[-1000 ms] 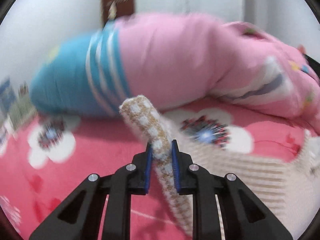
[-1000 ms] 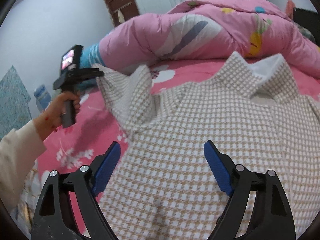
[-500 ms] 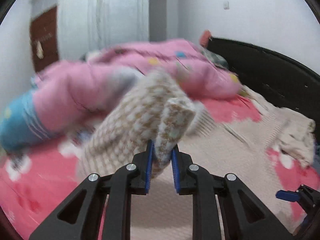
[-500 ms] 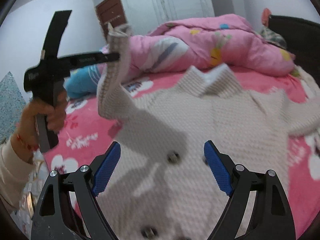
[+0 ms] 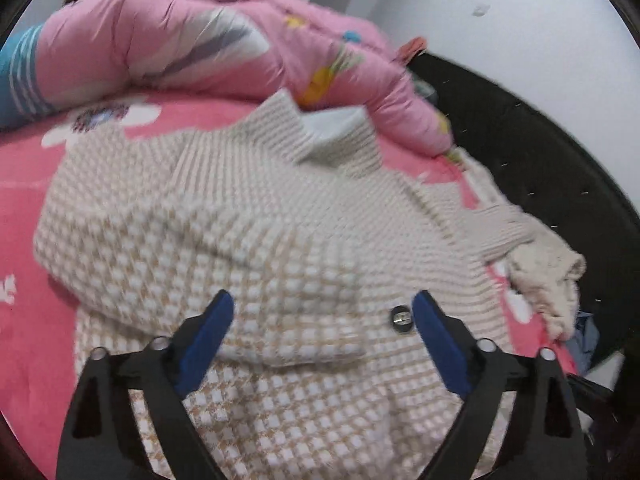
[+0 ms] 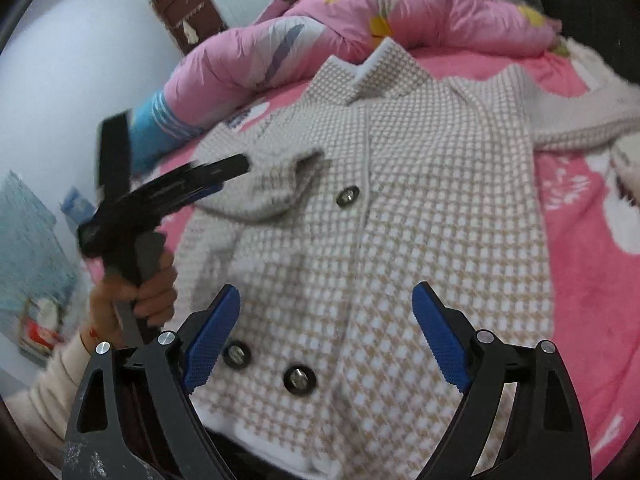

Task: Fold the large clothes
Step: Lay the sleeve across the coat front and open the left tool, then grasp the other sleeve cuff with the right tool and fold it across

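though buttoned, coat point(image 6: 420, 184) on bed point(image 6: 576, 208)

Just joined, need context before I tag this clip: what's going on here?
A person with a handheld gripper in each hand is folding a beige checked jacket spread on a pink flowered bed. The left gripper has just been opening and nothing is between its pads; the left sleeve now lies folded across the jacket front. The right gripper hovers open over the lower front, holding nothing. The other sleeve is not yet folded in.
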